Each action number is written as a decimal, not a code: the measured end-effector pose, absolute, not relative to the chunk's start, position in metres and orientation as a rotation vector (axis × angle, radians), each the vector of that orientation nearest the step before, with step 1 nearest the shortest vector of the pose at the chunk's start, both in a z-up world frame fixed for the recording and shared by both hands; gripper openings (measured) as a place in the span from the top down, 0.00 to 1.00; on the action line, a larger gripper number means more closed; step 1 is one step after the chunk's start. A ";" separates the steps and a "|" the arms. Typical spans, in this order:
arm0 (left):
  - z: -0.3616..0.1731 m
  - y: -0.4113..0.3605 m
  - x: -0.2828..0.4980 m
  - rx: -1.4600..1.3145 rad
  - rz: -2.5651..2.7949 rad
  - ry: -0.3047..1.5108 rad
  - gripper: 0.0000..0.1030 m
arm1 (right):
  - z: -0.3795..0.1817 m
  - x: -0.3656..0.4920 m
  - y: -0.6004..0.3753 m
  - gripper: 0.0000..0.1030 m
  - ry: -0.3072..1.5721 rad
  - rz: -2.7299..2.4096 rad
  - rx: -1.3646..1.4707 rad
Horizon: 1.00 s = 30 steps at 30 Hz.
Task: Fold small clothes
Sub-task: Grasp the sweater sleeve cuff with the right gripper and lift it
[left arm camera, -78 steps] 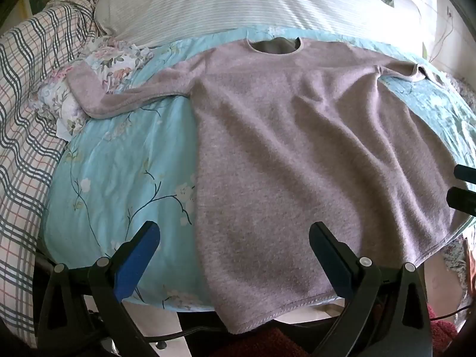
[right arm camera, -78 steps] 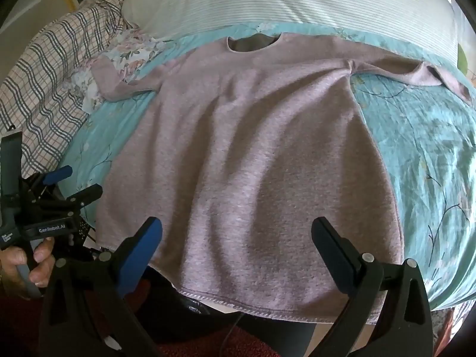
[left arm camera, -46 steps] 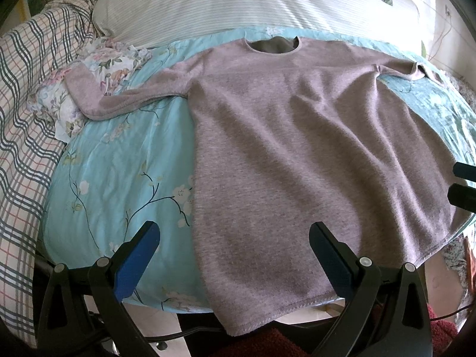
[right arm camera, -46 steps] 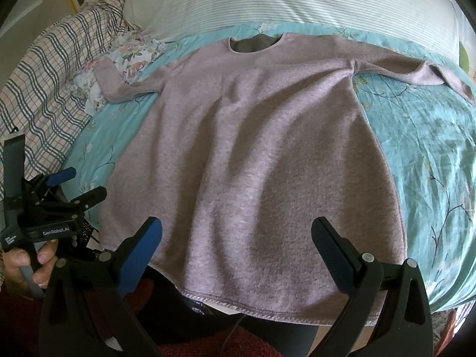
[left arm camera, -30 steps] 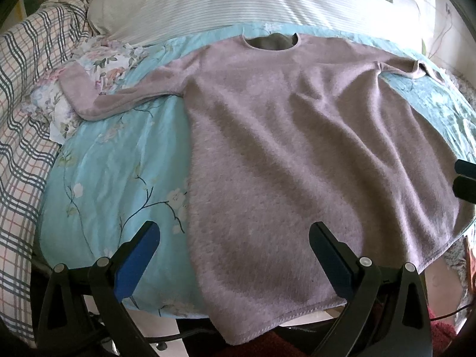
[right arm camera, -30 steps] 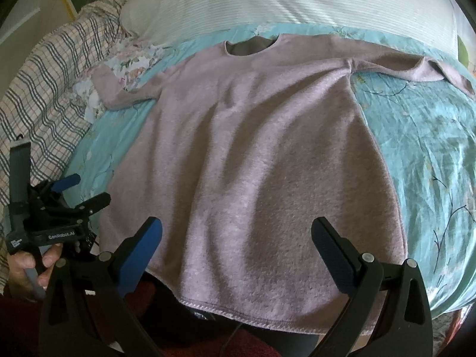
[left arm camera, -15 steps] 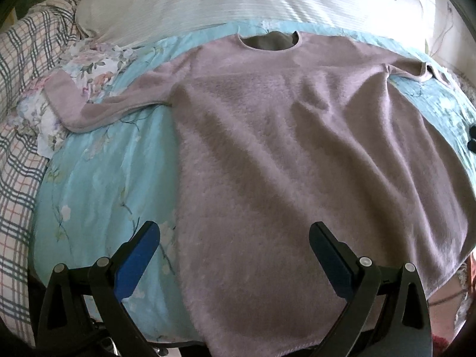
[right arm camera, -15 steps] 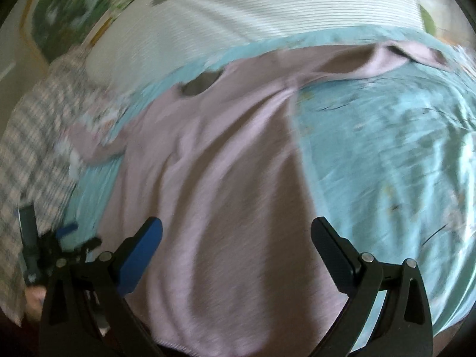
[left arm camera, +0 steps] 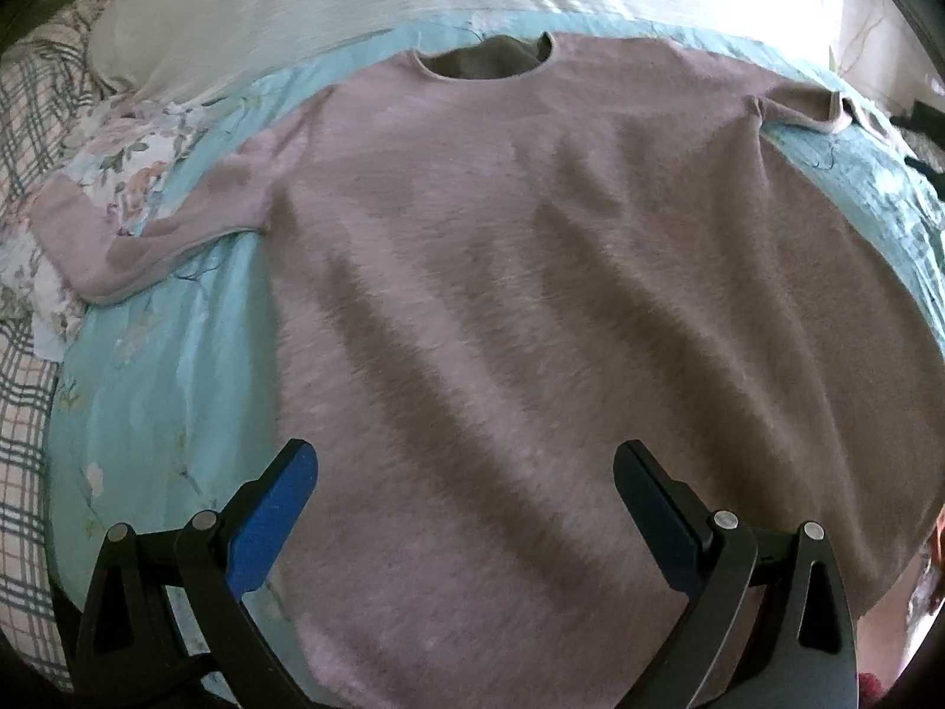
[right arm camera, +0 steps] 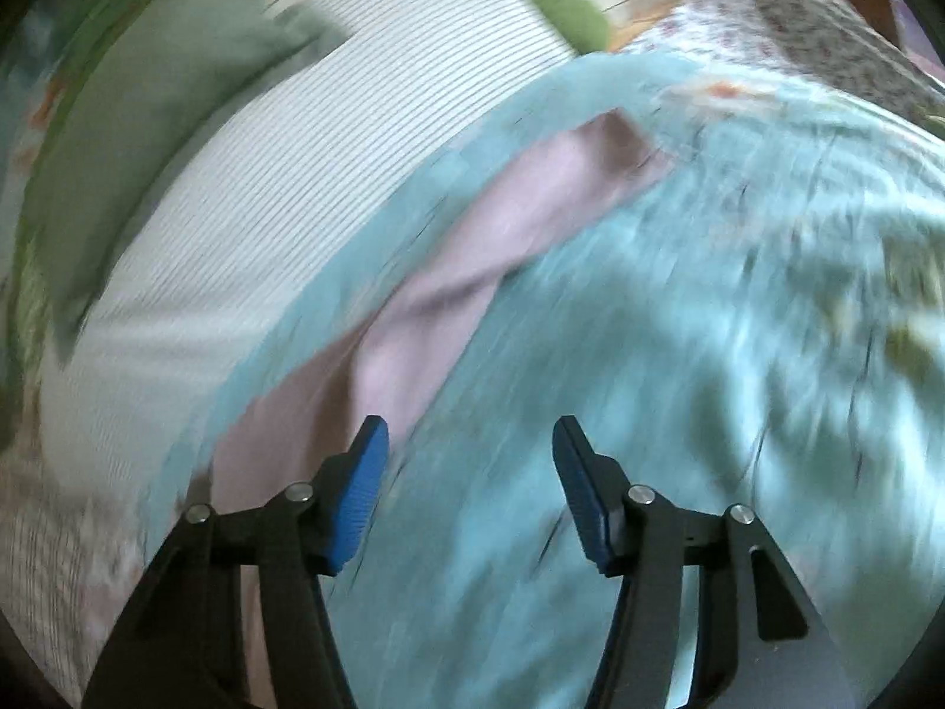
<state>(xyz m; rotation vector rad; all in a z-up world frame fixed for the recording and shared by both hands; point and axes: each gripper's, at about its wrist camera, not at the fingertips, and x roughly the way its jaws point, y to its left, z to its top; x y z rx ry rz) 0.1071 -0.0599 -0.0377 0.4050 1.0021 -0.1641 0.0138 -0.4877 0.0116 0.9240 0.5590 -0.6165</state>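
Lying flat on the bed (left arm camera: 171, 366), mauve top (left arm camera: 531, 307), left tongs (left arm camera: 466, 508) gaped empty, right tongs (right arm camera: 469, 490) just narrowed, nothing between, near sleeve (right arm camera: 472, 248).

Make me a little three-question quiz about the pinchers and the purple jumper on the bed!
1. True or false: the jumper is already folded in half.
2. The right gripper hovers over which part?
A. the neck hole
B. a sleeve
C. the bottom hem
3. Fill in: the bedcover under the jumper is light ____ with flowers.

Key:
1. False; it lies spread flat.
2. B; its jaws have just been closing, nothing between them.
3. Blue.
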 end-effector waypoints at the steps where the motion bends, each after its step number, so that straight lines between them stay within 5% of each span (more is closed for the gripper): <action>1: -0.040 -0.062 0.111 0.405 -0.167 1.011 0.02 | 0.011 0.017 -0.502 0.43 0.539 -0.652 0.927; 12: -0.061 -0.085 0.136 0.411 -0.202 1.085 0.02 | -0.026 0.047 -0.604 0.49 0.455 -0.869 1.050; 15: -0.065 -0.087 0.141 0.406 -0.210 1.095 0.02 | -0.019 0.060 -0.605 0.94 0.488 -0.842 0.994; 30: -0.047 -0.052 0.151 0.281 -0.212 1.039 0.02 | 0.077 0.214 -0.364 0.94 0.616 -0.011 0.736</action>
